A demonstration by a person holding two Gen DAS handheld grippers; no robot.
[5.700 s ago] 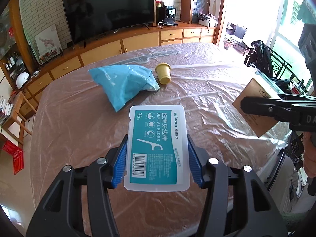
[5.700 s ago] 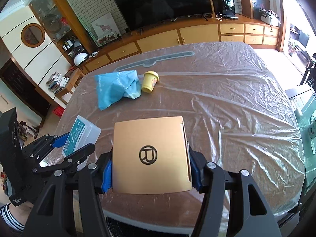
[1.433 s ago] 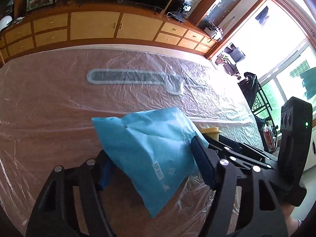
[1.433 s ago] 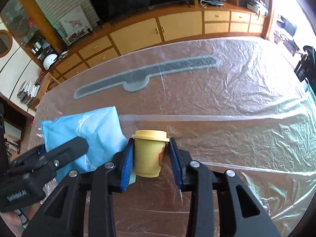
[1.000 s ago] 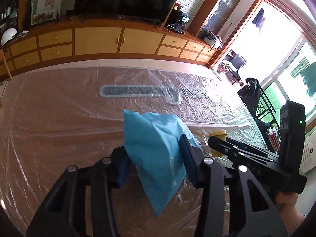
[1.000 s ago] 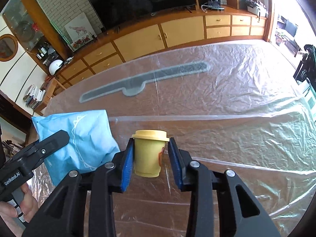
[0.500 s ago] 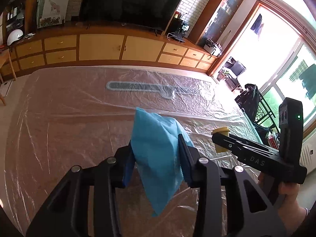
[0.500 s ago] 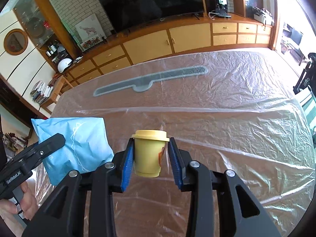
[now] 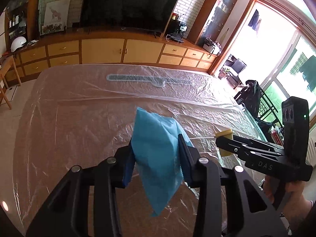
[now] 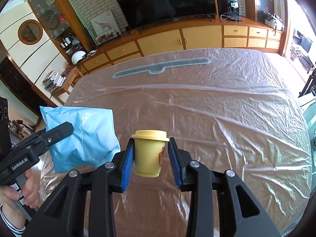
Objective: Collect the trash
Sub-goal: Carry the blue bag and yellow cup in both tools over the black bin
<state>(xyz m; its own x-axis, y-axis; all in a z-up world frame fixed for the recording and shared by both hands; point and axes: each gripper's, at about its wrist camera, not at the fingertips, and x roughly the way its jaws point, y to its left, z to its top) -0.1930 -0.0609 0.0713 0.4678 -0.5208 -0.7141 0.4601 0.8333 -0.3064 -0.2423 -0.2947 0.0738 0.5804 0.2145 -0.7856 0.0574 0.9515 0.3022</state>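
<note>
My left gripper (image 9: 157, 154) is clamped on a blue bag (image 9: 158, 152), its blue pads pressing both sides so the bag hangs crumpled between them, its lower corner drooping below the fingers and clear of the counter (image 9: 79, 122). My right gripper (image 10: 151, 158) pinches a small yellow cup (image 10: 148, 154) with a lid, held upright between the pads, above the counter's plastic sheet (image 10: 227, 118). In the right wrist view the bag shows at the left, just beside the cup, with my left hand (image 10: 21, 193) wrapped round the handle. In the left wrist view the cup (image 9: 225, 138) peeks past the right gripper's fingers at the right. A TV (image 10: 164, 0) sits on cabinets beyond the counter.
</note>
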